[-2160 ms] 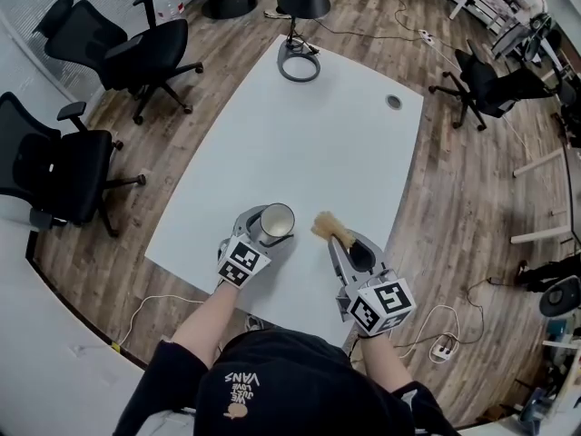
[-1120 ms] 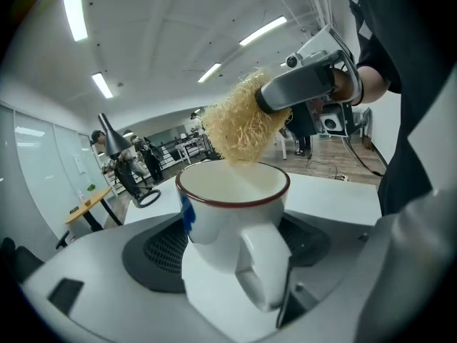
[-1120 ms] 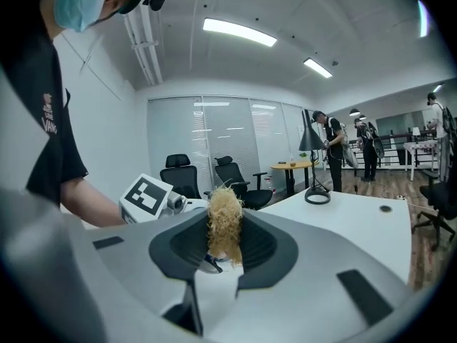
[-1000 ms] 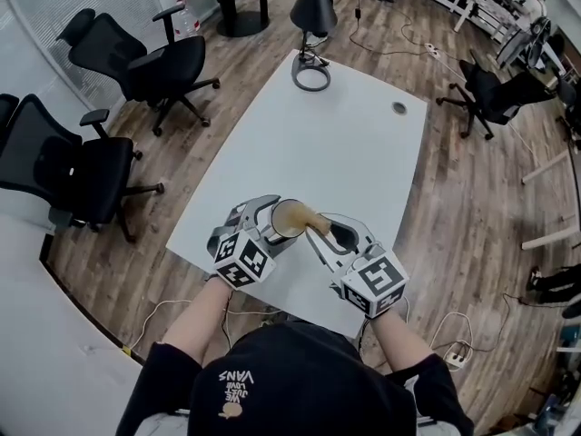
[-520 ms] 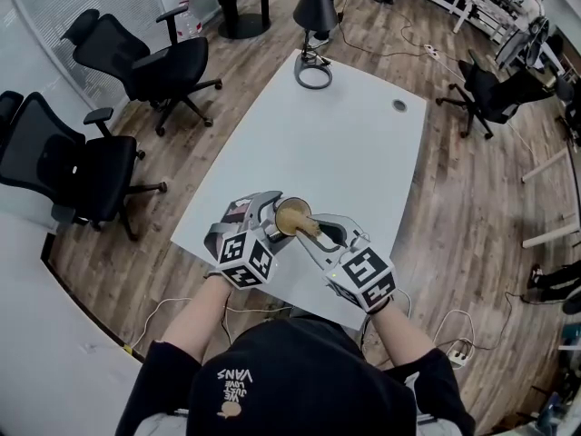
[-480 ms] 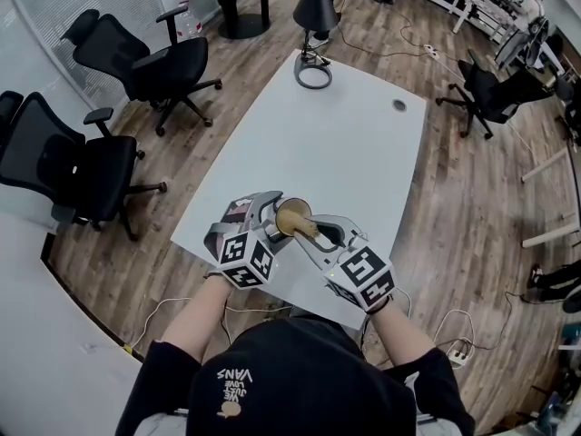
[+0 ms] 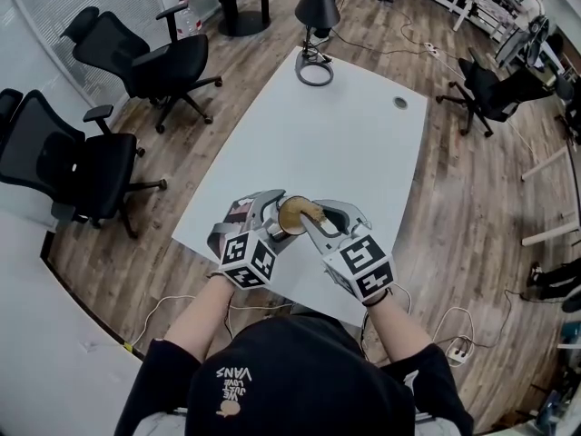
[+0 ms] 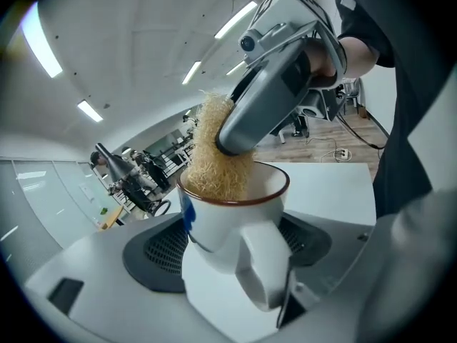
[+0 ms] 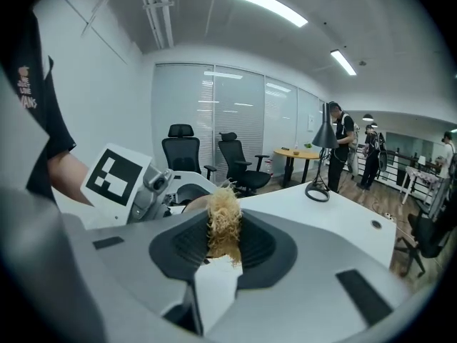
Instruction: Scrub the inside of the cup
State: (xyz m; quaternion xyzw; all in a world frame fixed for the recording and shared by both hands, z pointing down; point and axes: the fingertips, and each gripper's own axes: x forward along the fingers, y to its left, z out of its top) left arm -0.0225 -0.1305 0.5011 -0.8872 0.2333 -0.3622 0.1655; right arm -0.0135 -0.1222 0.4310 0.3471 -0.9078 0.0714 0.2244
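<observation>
Left gripper (image 7: pixel 264 222): jaws clamped on white mug (image 8: pixel 234 229), handle facing its camera, brown rim up, over the near end of the white table (image 7: pixel 349 143). Right gripper (image 7: pixel 318 219): jaws closed on tan fibre scrubber (image 8: pixel 216 159), its head pushed into the mug's mouth, fibres above the rim.

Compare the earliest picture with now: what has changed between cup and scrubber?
The right claw moved the scrubber leftward, from beside the cup into its mouth. The left claw stays shut on the cup; the right keeps hold of the scrubber.
</observation>
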